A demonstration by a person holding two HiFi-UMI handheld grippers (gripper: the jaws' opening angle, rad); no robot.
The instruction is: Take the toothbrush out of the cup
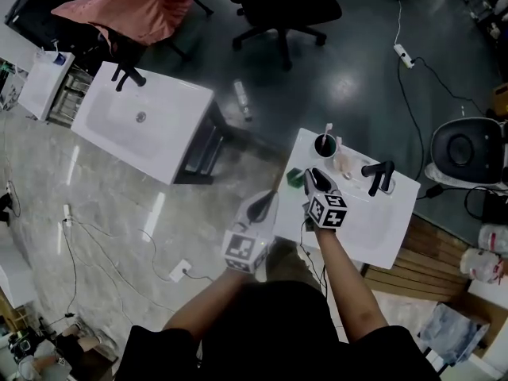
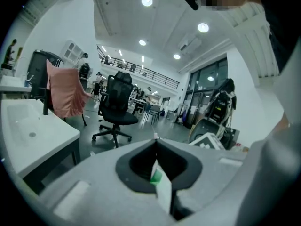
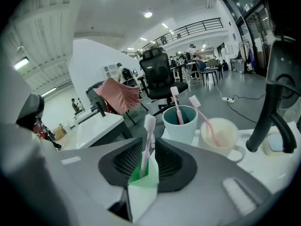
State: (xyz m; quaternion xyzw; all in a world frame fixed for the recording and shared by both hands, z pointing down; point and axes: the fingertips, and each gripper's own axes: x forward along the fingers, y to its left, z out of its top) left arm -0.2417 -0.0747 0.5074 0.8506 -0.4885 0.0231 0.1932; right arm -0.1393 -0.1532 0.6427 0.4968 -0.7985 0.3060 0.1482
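Note:
In the right gripper view, my right gripper [image 3: 149,142] is shut on a white toothbrush [image 3: 148,126] that stands upright between the jaws, bristles on top. Just beyond it a teal cup [image 3: 181,126] holds a pink toothbrush [image 3: 175,102]. Beside that, a cream mug [image 3: 223,134] holds another pink toothbrush [image 3: 201,116]. In the head view the right gripper [image 1: 314,177] hovers over the near left part of the white washstand [image 1: 381,221], short of the cup [image 1: 325,145]. My left gripper [image 1: 267,201] is off the washstand's left edge, shut with nothing held [image 2: 156,142].
A black faucet [image 3: 275,107] rises right of the mug. A small green thing [image 1: 294,178] sits at the washstand's left edge. A second white washstand [image 1: 147,121] stands to the left. A black office chair [image 1: 278,10], a floor bottle [image 1: 242,100] and cables lie beyond.

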